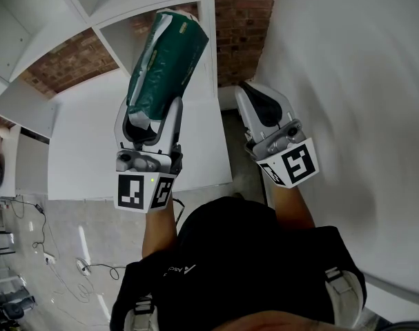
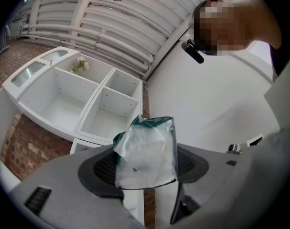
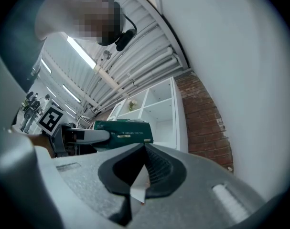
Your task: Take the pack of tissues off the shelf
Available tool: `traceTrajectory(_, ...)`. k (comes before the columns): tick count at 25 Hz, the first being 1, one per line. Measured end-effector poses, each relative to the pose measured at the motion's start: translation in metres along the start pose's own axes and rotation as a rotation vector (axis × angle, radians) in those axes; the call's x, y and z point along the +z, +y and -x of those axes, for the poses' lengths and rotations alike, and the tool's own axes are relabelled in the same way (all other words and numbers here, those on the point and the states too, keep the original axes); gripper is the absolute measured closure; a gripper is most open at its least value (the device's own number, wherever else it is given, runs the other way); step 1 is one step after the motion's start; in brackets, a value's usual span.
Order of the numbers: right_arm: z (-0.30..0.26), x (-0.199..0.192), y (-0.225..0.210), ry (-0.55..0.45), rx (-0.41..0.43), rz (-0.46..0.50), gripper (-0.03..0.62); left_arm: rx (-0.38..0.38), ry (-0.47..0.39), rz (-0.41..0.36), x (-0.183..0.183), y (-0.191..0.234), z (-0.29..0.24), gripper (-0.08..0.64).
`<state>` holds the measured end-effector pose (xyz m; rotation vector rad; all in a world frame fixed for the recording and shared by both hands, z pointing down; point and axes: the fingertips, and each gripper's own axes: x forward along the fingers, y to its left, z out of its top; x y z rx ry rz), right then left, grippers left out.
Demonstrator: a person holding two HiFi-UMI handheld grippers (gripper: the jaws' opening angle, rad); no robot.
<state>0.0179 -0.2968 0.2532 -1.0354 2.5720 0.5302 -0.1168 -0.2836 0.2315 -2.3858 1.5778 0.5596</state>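
My left gripper (image 1: 148,114) is shut on the green pack of tissues (image 1: 164,57), gripping its near end. The pack's far end points toward the white shelf (image 1: 71,19). In the left gripper view the pack (image 2: 147,147) shows its clear plastic end between the jaws of the left gripper (image 2: 145,165), in the air in front of the shelf's empty cubbies (image 2: 87,104). My right gripper (image 1: 256,95) hangs to the right of the pack with its jaws together and nothing in them. The right gripper view shows the right gripper's (image 3: 145,149) tips meeting, and the pack (image 3: 123,131) off to the left.
A brick wall (image 1: 244,26) shows behind and beside the shelf. A plain white wall (image 1: 347,81) runs along the right. A white cabinet top (image 1: 85,136) lies under the left gripper. Cables (image 1: 64,261) trail on the floor at lower left. A small flower (image 2: 79,65) sits in a far cubby.
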Motion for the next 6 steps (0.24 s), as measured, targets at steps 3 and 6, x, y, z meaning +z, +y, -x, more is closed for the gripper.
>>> traceTrajectory(3,0.0004,0.0001,0.0001,0.000,0.000,0.000,0.592,-0.002,-0.004,-0.002,0.0011,-0.0009,-0.0002,0.266)
traceTrajectory(6,0.0000,0.0001,0.0000,-0.001,0.002,0.000,0.592,-0.002,-0.005,-0.002,0.0012,-0.0010,-0.0006,0.267)
